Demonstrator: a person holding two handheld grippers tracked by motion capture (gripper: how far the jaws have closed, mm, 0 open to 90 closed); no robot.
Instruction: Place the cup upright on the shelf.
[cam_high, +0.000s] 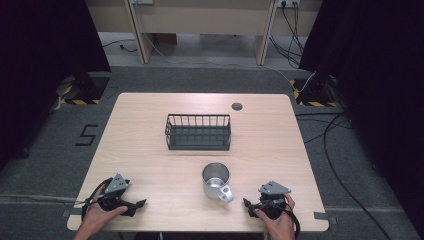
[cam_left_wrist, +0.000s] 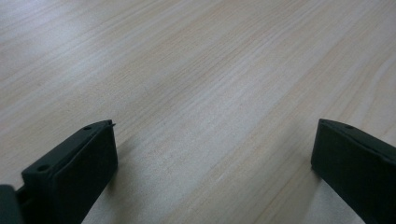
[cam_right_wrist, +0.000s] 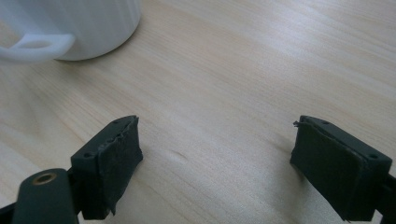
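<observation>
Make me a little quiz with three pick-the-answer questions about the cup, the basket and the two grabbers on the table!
1. Where is the cup?
A. Inside the basket
B. On the table, nearer the person than the basket
C. On the floor

2. How many baskets are on the table?
A. One
B. Two
C. Three

3. How do the jaws of the right gripper stand?
A. Shut on the cup's handle
B. Apart, with only bare wood between them
C. Shut on the basket

Answers:
1. B, since the cup stands on the table in front of the dark wire basket, apart from it.
2. A, since a single basket sits near the middle of the table.
3. B, since the right gripper shows both jaws apart over bare wood, with the cup off to the side; the left gripper is open the same way.
</observation>
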